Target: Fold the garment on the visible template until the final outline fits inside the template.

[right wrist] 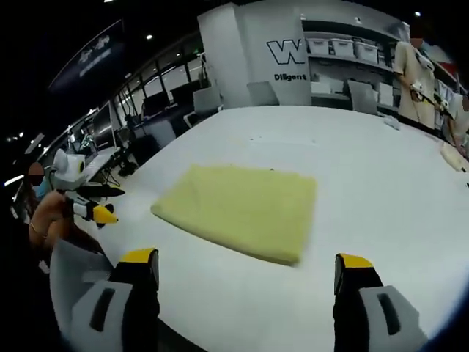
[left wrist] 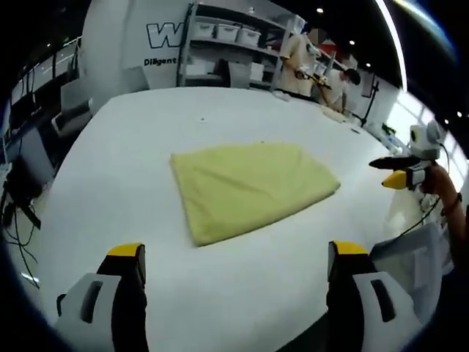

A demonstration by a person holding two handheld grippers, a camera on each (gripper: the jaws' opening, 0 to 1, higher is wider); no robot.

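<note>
Mid-table: yellow garment [left wrist: 249,187] lies folded compact on white table [left wrist: 132,147] | template outline not discernible, fit can't be checked | your left gripper [left wrist: 234,268] & right gripper [right wrist: 248,275] both spread wide, empty, well off cloth | looks near done.

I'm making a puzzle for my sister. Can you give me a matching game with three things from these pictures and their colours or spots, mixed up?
Things:
1. garment
2. table
3. shelves

Matches:
A. white, with the cloth lying on it
B. yellow, folded flat
C. far behind the table, holding bins

Pairs: 1-B, 2-A, 3-C

Both the left hand-held gripper and the right hand-held gripper are open, apart from the garment.
</note>
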